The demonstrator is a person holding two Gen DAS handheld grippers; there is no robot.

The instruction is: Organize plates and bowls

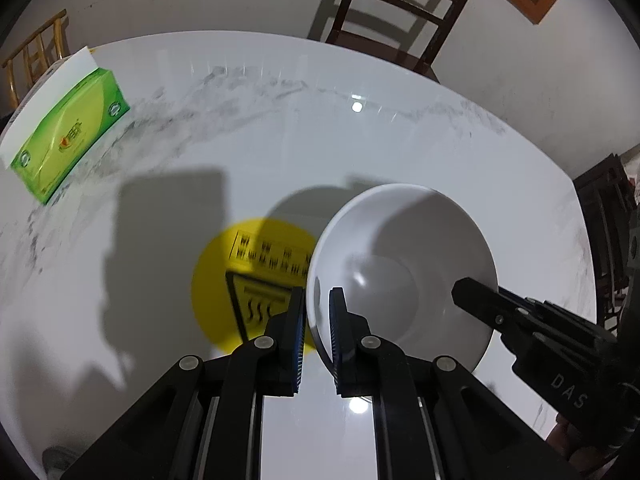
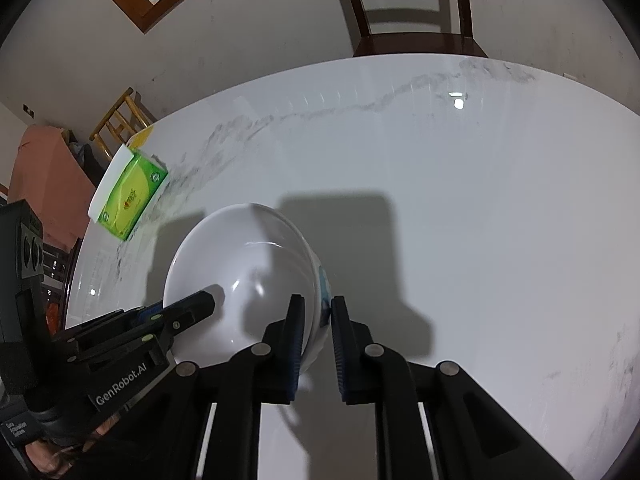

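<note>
A white bowl (image 1: 404, 272) sits over the white marble table (image 1: 280, 152), partly covering a round yellow sticker (image 1: 240, 280). The left gripper (image 1: 317, 304) has its fingers clamped on the bowl's left rim, one inside and one outside. The right gripper (image 2: 316, 312) pinches the opposite rim the same way, and a green tissue box (image 1: 68, 140) lies well apart at the table's far left edge.

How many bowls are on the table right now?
1. The white ceramic bowl sits beside the round yellow sticker, with both grippers clamped on opposite rims. No others visible.
</note>
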